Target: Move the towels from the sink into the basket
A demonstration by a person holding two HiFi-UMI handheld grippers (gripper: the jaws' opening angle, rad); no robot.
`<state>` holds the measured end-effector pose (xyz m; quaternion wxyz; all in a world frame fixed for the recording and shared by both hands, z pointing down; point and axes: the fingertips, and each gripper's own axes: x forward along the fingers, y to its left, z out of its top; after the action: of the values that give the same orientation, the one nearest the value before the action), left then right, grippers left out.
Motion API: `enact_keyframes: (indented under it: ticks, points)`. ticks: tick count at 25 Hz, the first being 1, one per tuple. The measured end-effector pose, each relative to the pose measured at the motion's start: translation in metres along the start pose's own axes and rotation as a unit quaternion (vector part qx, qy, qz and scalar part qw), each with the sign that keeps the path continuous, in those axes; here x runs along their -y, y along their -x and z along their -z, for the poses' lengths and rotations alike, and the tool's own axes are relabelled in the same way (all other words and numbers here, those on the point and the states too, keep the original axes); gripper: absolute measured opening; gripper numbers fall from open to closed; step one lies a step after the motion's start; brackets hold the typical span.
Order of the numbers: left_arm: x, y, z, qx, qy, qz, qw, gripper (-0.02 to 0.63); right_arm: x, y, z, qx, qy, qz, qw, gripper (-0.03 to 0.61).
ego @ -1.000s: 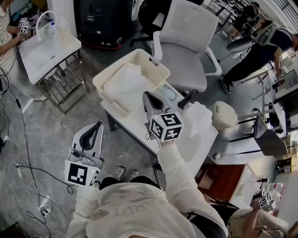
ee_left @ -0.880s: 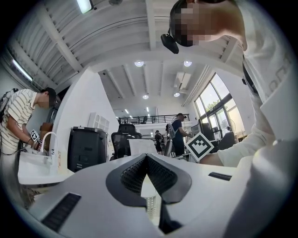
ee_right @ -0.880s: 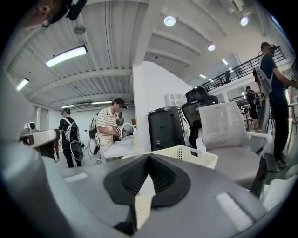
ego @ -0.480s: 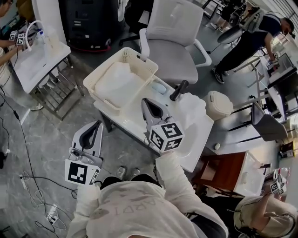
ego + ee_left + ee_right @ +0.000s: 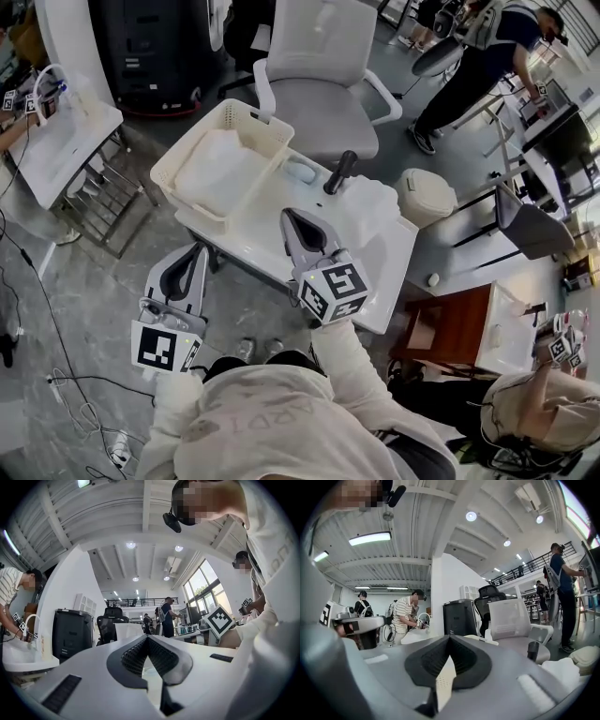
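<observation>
Towel (image 5: 377,201) is lying in the sink (image 5: 373,251), ahead and to the right of the nearer right hand-held gripper (image 5: 292,218); it and the left hand-held gripper (image 5: 197,251) are hanging clenched, holding nothing.

The white desk (image 5: 386,274) lies under my right tool (image 5: 292,217). Ahead and left of the tool's tip, a cream basket (image 5: 191,139) stands on the desk's far end. Ahead to the right are a black tap (image 5: 338,172) and a crumpled white towel (image 5: 377,200).
</observation>
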<state>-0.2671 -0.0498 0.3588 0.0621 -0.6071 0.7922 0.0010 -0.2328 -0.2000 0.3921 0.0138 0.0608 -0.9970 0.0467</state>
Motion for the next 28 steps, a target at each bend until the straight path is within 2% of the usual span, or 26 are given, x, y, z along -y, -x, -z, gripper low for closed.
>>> enact_keyframes:
  ticks: [28]
  points:
    - [0.049,-0.020,-0.013,0.018,0.001,0.064,0.9978,0.005,-0.003,0.090,-0.017,0.043,0.037,0.059,0.997,0.009]
